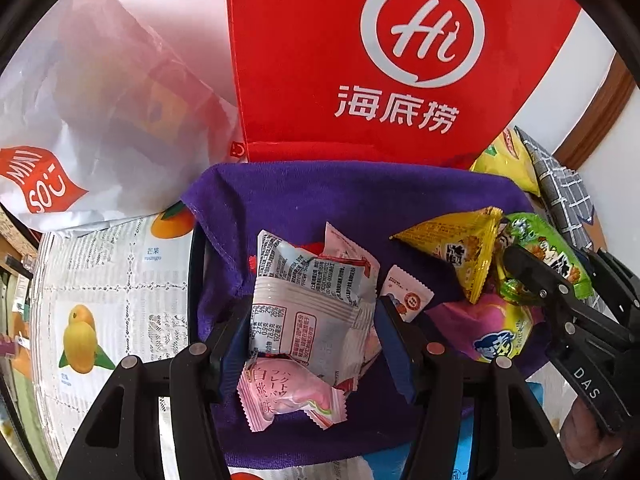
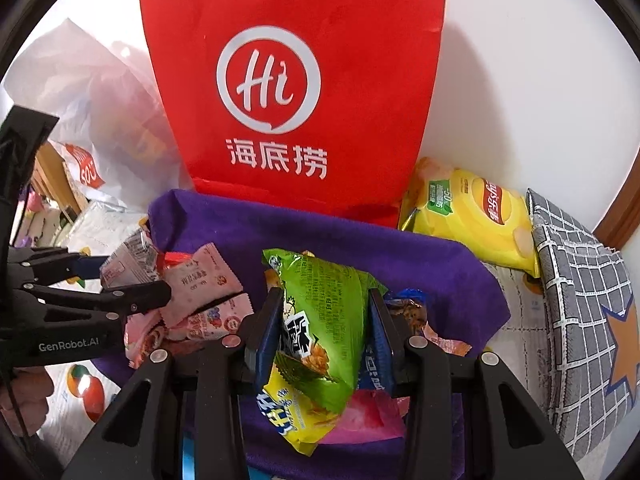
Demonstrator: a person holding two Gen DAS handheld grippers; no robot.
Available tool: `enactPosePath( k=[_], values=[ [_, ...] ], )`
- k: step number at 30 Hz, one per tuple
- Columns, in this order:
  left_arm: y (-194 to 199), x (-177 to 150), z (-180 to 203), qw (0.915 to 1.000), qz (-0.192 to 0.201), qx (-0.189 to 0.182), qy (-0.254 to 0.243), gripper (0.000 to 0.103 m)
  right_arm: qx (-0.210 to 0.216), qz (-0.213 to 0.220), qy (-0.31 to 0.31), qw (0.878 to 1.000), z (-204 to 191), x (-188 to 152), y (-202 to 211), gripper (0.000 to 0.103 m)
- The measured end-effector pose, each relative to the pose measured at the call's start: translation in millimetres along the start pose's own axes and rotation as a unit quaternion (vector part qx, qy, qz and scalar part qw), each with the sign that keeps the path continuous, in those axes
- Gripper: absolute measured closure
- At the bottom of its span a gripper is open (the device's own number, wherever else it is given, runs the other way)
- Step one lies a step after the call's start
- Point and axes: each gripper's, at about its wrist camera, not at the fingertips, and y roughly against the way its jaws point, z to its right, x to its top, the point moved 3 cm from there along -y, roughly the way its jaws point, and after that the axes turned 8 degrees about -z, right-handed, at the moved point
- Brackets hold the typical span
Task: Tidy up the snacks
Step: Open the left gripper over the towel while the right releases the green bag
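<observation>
Left claw [image 1: 316, 320] clamped on a silver-grey snack packet [image 1: 308, 304], held over the near part of the purple cloth [image 1: 320, 196], a pink peach-print packet [image 1: 288, 396] just beneath it. Right claw [image 2: 324, 320] clamped on a green snack bag [image 2: 320, 320] over the same cloth [image 2: 360, 240], with pink sachets [image 2: 200, 292] lying on the cloth to its left beside the left claw [image 2: 160, 292]. Beyond the cloth: red bag [image 2: 296, 80] upright at its far edge, yellow chip bag [image 2: 480, 220] at its far right, white plastic bag [image 1: 80, 120] at its far left.
</observation>
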Motion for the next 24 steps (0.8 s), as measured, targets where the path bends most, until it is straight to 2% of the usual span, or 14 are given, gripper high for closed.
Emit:
enactPosePath(
  k=[11,14,16,17,24],
  values=[
    [-6.1,2.9,0.8,0.9999,-0.008,0.009,0.002,0.044,-0.004,-0.007,-0.003,1.000,2.2,-1.7,-1.5,0.058],
    [-6.6,2.7,1.5,0.9999,-0.008,0.010,-0.001,0.044,-0.006,-0.008,0.000,1.000,0.5,-2.1,-1.1,0.054],
    [-7.3,2.8,2.2,0.9999,-0.009,0.011,0.000,0.044,-0.008,-0.006,0.000,1.000,-1.0,-1.9,0.1,0.044],
    [-7.8,2.4,2.7,0.9999,-0.010,0.012,0.001,0.044,-0.009,-0.005,0.000,1.000,-1.6,-1.5,0.5,0.042],
    [-6.2,2.9,2.9,0.9999,-0.006,0.012,0.004,0.042,-0.015,-0.001,-0.002,1.000,-1.7,0.5,5.9,0.033]
  ],
)
